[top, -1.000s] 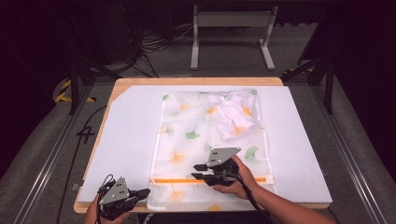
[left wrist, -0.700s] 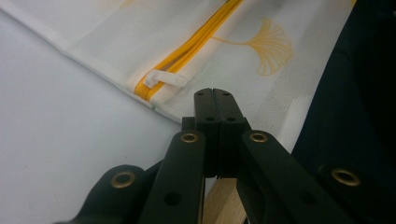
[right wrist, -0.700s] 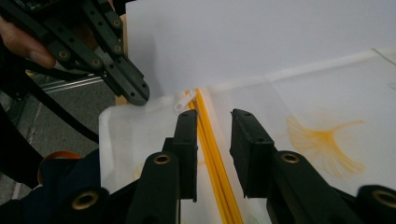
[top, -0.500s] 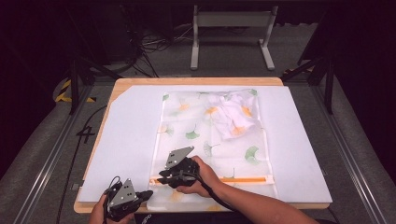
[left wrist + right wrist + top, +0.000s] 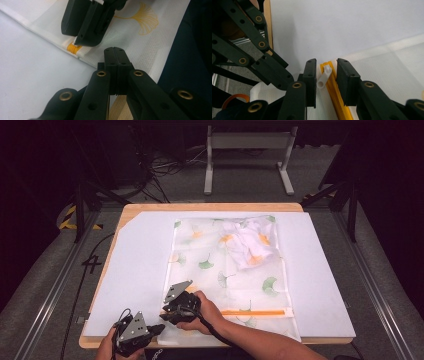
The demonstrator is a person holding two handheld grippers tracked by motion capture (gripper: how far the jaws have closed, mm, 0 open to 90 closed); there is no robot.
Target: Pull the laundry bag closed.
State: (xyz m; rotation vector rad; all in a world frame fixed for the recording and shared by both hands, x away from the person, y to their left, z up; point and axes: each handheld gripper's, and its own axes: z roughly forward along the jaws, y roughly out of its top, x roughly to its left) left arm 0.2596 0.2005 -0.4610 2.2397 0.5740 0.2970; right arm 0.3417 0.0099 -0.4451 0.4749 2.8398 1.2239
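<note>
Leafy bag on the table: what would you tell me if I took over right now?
Left gripper: shut at the near left corner of the white mesh bag with leaf print; grip on mesh unclear.
Right gripper: jaws just opening, small white zipper pull loose between them, at the orange zipper's left end.
Crumpled white cloth lies inside.
Done: zipper apparently closed. Left: withdraw both grippers.

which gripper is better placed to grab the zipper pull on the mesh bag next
Right. In the right gripper view its jaws stand on either side of the white zipper pull on the orange zipper, not yet pressing it. The right gripper only needs to close. The left gripper is shut at the mesh bag corner.
</note>
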